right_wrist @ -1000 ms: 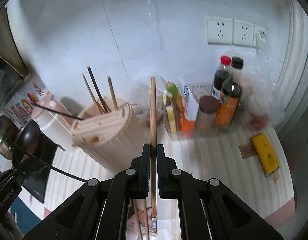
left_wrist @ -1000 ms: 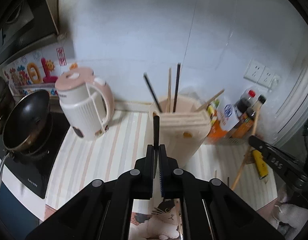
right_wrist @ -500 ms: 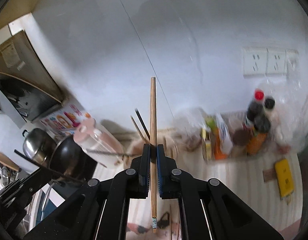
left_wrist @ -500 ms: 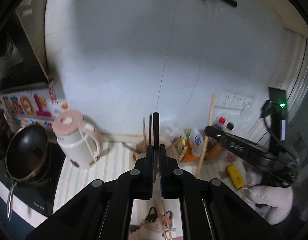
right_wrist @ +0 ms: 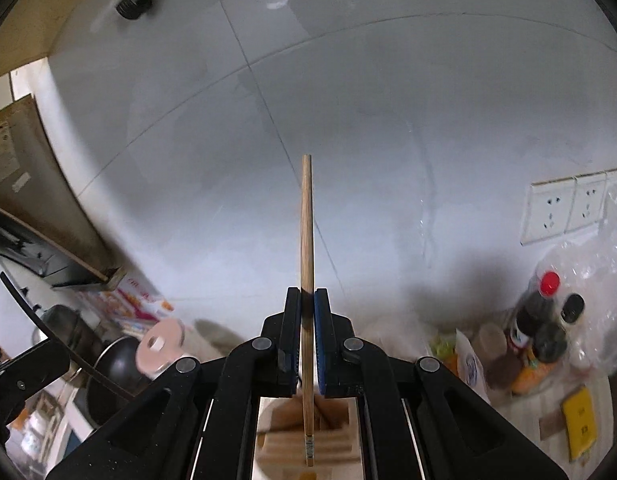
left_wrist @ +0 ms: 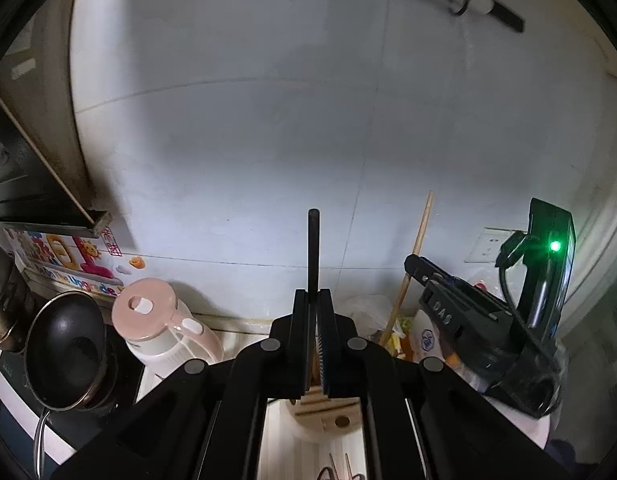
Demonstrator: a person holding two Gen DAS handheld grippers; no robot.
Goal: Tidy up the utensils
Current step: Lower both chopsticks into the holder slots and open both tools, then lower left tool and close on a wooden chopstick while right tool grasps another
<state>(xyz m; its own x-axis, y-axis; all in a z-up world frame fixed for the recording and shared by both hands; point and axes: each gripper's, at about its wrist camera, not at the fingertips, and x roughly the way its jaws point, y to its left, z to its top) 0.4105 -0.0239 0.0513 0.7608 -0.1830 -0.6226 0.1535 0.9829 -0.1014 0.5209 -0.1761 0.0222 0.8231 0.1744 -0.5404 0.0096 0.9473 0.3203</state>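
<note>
My left gripper (left_wrist: 317,300) is shut on a black chopstick (left_wrist: 313,248) that stands up past its fingers against the white wall. Below it, between the arms, shows the beige utensil holder (left_wrist: 324,412). My right gripper (right_wrist: 307,300) is shut on a wooden chopstick (right_wrist: 306,232), which points up and whose lower end hangs over the beige utensil holder (right_wrist: 308,448). In the left wrist view the right gripper (left_wrist: 412,266) appears at the right, its wooden chopstick (left_wrist: 412,256) slanting up. At the left edge of the right wrist view the black chopstick (right_wrist: 48,328) shows.
A pink-lidded kettle (left_wrist: 156,328) and a black pan (left_wrist: 64,348) on the hob stand at the left. Sauce bottles (right_wrist: 536,324), packets and a yellow box (right_wrist: 580,420) sit at the right under wall sockets (right_wrist: 572,208). More chopsticks (left_wrist: 340,468) lie on the striped counter.
Both grippers have risen and tilted up, each still holding its chopstick. The utensil holder has dropped from mid-frame to the bottom edge, and more wall fills both views.
</note>
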